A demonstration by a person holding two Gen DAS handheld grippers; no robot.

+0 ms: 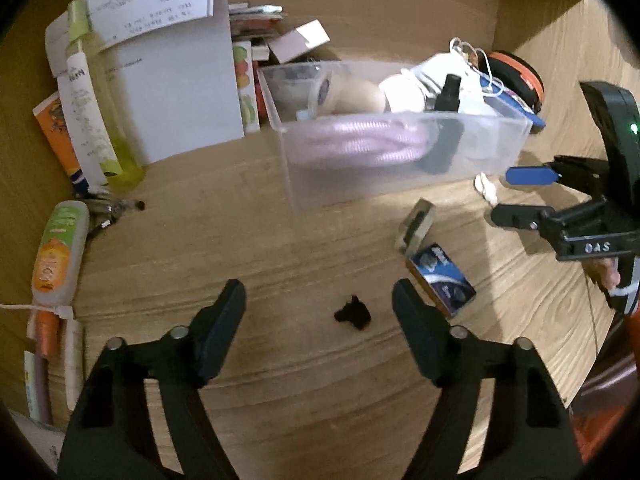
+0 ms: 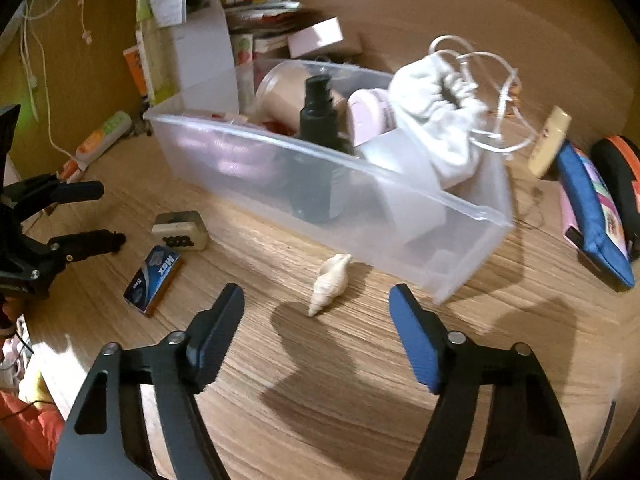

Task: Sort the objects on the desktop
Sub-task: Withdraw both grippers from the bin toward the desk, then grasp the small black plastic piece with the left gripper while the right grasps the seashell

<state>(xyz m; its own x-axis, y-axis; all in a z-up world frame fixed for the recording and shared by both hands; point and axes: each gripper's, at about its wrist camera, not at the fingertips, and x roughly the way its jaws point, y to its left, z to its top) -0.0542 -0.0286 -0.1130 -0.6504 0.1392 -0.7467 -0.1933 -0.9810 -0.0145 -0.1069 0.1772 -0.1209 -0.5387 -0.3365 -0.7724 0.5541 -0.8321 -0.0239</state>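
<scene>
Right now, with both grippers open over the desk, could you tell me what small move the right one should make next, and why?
Probably lower the right gripper around the seashell and close on it. The shell lies loose on the wooden desk just ahead of its open fingers, beside the clear bin that already holds sorted items. The left gripper hangs open over a small black scrap, so that side seems covered.

bottle (image 2: 320, 120) in bin (image 2: 460, 240) | shell (image 2: 330, 282) before bin | matchbox (image 2: 154, 280) left of shell
</scene>
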